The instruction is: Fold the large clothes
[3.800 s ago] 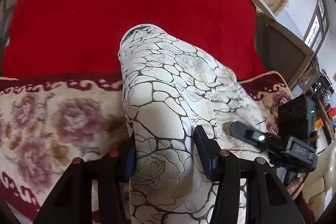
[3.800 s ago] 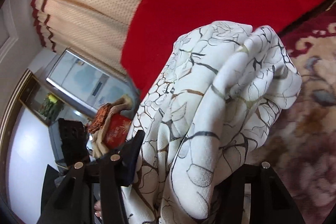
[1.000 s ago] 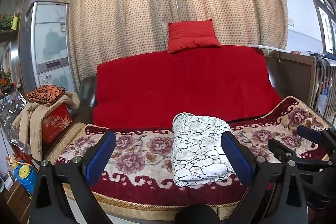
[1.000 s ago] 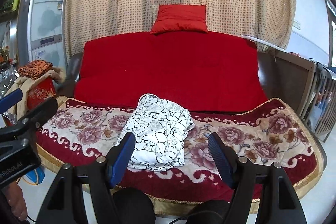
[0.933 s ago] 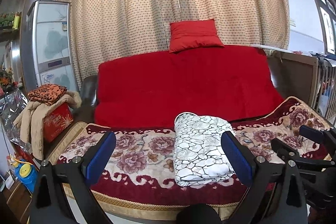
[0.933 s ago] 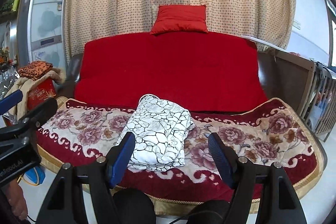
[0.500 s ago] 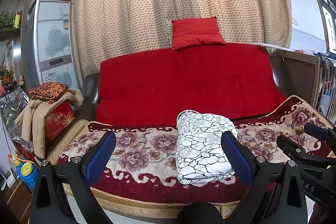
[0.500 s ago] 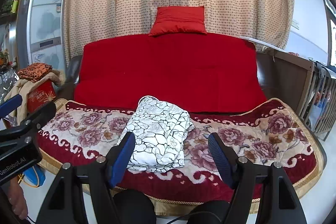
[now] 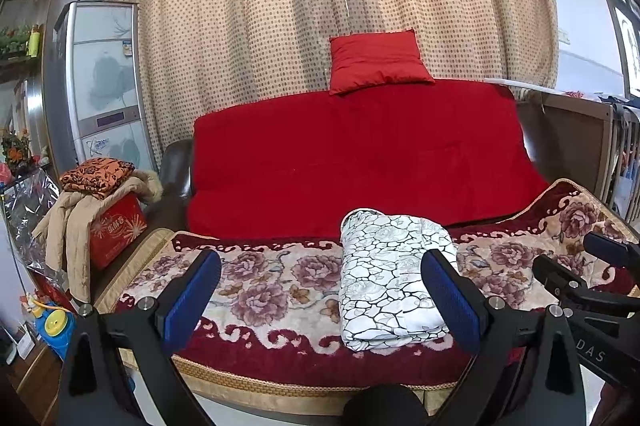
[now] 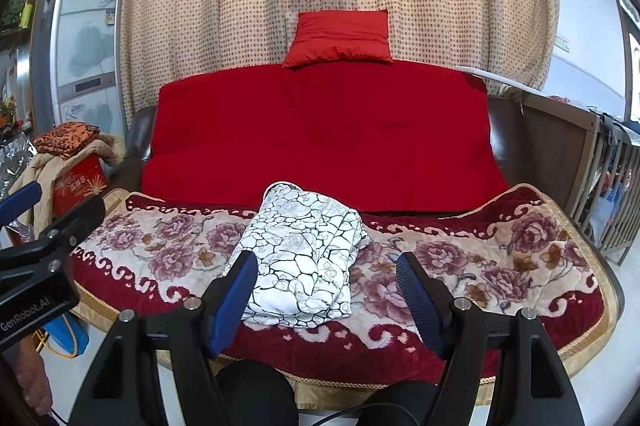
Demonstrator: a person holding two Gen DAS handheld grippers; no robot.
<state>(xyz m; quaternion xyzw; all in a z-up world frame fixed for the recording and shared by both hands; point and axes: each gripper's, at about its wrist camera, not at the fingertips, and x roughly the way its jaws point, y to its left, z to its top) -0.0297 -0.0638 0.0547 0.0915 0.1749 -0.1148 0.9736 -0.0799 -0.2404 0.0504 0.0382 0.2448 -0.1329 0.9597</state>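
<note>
Folded white patterned garment (image 10: 304, 258) is best left squared on the floral blanket (image 10: 480, 246), both grippers (image 9: 320, 298) (image 10: 328, 294) held wide open and empty.

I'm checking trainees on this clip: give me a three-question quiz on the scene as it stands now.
1. True or false: the white patterned garment lies folded on the floral blanket.
2. What rests on top of the sofa's red backrest cover? A) a cushion B) a coat C) a box
3. Fill in: both the left tongs and the right tongs are ____ and hold nothing.

Key: 1 true. 2 A, the red cushion. 3 open.
</note>
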